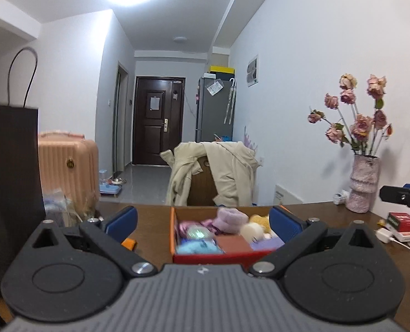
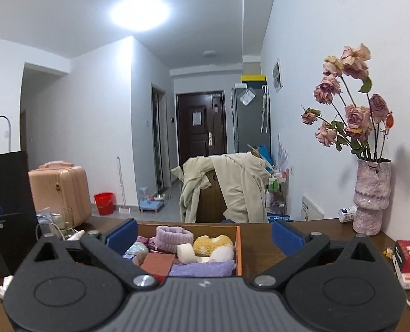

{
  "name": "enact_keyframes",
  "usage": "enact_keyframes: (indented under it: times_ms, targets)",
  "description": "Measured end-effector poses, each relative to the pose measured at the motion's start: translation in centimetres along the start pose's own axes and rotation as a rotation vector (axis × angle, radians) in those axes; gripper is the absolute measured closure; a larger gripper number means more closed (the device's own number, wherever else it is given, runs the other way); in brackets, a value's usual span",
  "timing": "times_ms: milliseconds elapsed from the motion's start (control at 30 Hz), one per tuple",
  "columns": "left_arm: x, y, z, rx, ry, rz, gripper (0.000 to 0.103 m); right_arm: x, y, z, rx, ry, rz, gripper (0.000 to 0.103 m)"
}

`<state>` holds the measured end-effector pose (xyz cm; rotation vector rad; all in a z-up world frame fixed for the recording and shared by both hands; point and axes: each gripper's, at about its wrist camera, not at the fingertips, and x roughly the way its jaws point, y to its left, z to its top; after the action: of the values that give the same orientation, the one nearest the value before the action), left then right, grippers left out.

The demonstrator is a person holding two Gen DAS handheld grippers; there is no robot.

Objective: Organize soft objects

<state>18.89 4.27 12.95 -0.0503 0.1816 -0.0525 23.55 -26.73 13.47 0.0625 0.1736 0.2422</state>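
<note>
Two grippers, left gripper and right gripper, I hold spread wide and empty before the orange cardboard box of soft objects on the wooden table. I judge a careless reach could snag the lilac headband and drag neighbouring plush out.

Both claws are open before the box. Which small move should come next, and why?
Probably ease the right claw forward and down toward the purple headband. It lies on top in the box, and both claws are open and hold nothing.
</note>
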Motion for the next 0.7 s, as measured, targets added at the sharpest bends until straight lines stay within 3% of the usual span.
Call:
enact_keyframes:
  times_ms: [200,367,500,700]
  targets:
    - [-3.3,-0.1,-4.2,-0.046,0.035,-0.009,0.0,-3.2,1.5,-4.7,-0.002,0.038,0.003,0.0]
    - [-6.1,-0.7,-8.1,-0.037,0.023,0.055,0.0,-6.3,2.8,-8.9,-0.016,0.057,-0.003,0.0]
    - [-8.0,-1.6,-10.2,0.021,0.024,0.089,0.0,-7.8,3.9,-12.2,0.019,0.115,-0.017,0.0]
    - [-11.6,-1.6,-13.3,-0.011,0.028,0.088,0.0,-11.3,4.6,-16.5,0.118,0.156,-0.05,0.0]
